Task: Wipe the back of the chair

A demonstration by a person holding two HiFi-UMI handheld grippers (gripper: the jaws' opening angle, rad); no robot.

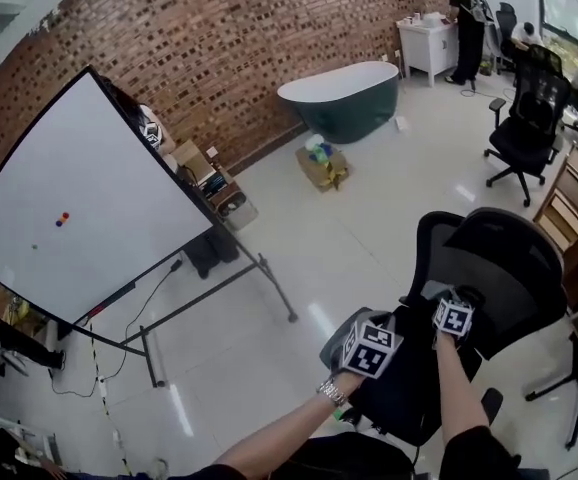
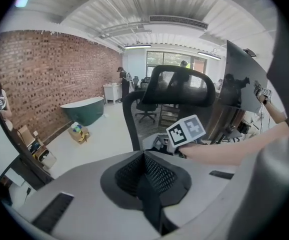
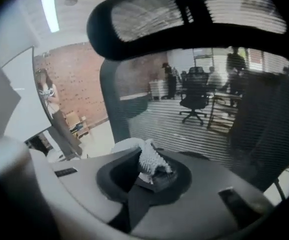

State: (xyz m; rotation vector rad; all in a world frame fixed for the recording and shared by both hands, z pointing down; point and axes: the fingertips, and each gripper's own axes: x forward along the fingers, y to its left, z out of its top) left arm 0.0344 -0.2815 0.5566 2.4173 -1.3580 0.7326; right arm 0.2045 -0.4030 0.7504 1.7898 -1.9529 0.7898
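Jaws of the right gripper (image 3: 147,171) are pressed together on a white nubbly cloth (image 3: 150,159), which bunches up out of them at the lower centre of the right gripper view. Just beyond the cloth, the black mesh back of the office chair (image 3: 194,129) fills most of that frame, with its headrest (image 3: 184,19) across the top. Whether the cloth touches the mesh cannot be told.

The left gripper (image 2: 145,156) has its jaws closed together with nothing between them. It points toward the same chair from beside the right gripper.

In the head view the chair stands at the lower right, both grippers at its left edge. A tilted whiteboard (image 1: 79,208) fills the left, and a dark green bathtub (image 1: 341,96) sits by the brick wall (image 1: 249,28) at the top.
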